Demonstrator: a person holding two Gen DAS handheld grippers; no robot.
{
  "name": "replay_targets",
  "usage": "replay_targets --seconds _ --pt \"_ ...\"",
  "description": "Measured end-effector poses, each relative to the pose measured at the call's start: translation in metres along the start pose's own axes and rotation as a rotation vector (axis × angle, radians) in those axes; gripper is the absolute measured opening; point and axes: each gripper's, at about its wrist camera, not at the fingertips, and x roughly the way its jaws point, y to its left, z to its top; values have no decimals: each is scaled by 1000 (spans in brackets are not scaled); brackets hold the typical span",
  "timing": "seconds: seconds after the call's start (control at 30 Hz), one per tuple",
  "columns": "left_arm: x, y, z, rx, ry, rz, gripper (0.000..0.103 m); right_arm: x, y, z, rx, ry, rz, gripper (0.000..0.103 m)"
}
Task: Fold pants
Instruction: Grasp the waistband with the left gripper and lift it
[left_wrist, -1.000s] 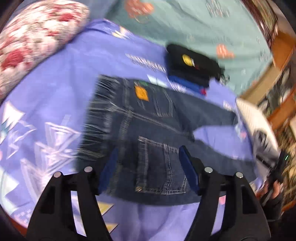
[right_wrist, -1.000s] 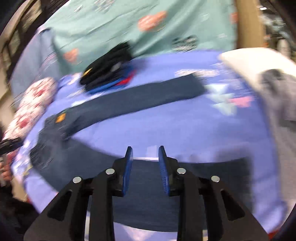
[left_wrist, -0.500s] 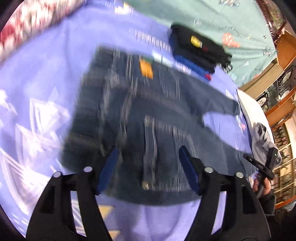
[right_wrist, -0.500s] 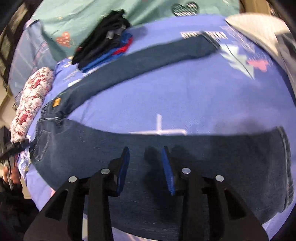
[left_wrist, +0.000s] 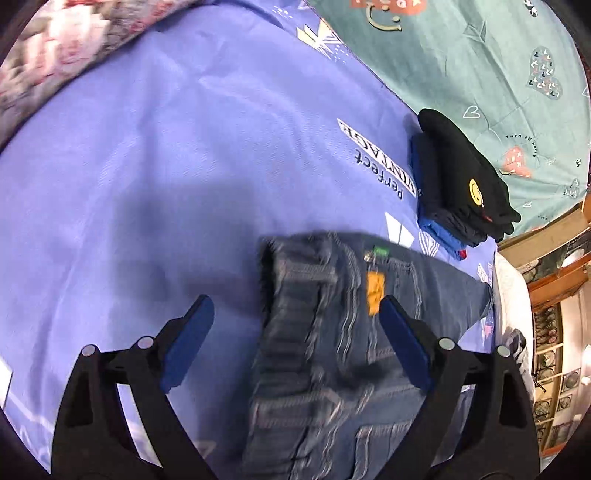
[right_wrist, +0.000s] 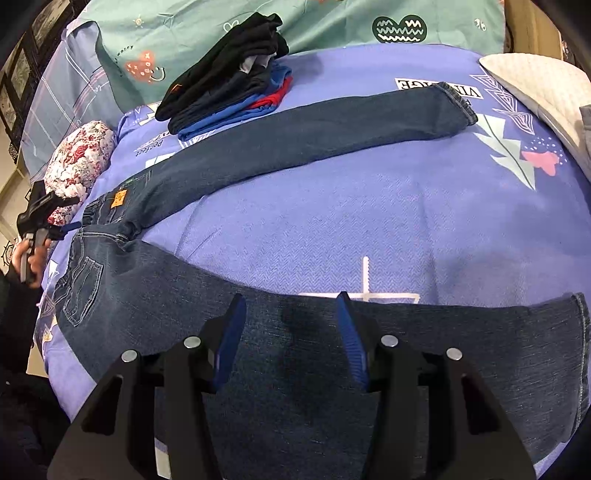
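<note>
Jeans (right_wrist: 295, 155) lie spread, legs apart, on the bed (right_wrist: 332, 221); left gripper (left_wrist: 295, 332), jaws just widened and empty, nears the waistband, right gripper (right_wrist: 288, 325), opening and empty, over the 6 o'clock leg, likely to pinch and fold next.

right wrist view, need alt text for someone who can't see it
Dark blue jeans lie spread on a purple bedsheet, legs splayed apart. The open right gripper, its jaws just widened, hovers over the nearer leg with nothing clamped. Behind the far leg sits a stack of folded clothes; a floral pillow and the left gripper sit at the left edge.
</note>
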Motion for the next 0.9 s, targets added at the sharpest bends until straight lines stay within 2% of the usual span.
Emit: replay_targets --seconds 0.17,0.27,0.4,0.53,0.57,0.6,0.63,0.67,0.7,0.73,0.77,0.83,0.9 --pt "8 -23 14 55 34 -93 92 5 -2 12 9 8 -26 51" --pt "16 -31 18 89 67 -84 93 12 5 26 -18 13 -31 51" --pt "41 -20 26 20 126 -163 92 27 18 36 -44 21 -9 51" --pt "54 -29 34 27 110 -152 90 46 34 36 -89 64 5 51" --pt "57 -33 35 39 106 -127 86 49 37 36 -106 68 3 50" --pt "58 -33 36 47 105 -109 79 50 38 37 -112 70 4 44" --pt "59 -35 35 62 97 -81 72 52 39 38 -110 73 10 31" --pt "59 -34 33 72 89 -68 69 54 39 40 -101 81 22 24" --pt "57 -33 30 76 77 -50 56 55 40 42 -95 84 24 19" --pt "54 -29 30 68 71 -52 45 57 41 44 -95 85 23 19" --pt "52 -25 29 54 73 -79 11 58 43 48 -107 83 19 19" --pt "43 -19 23 31 60 -132 8 60 48 57 -124 77 10 19" --pt "36 -24 16 61 39 -157 8 60 55 73 -134 61 20 19"
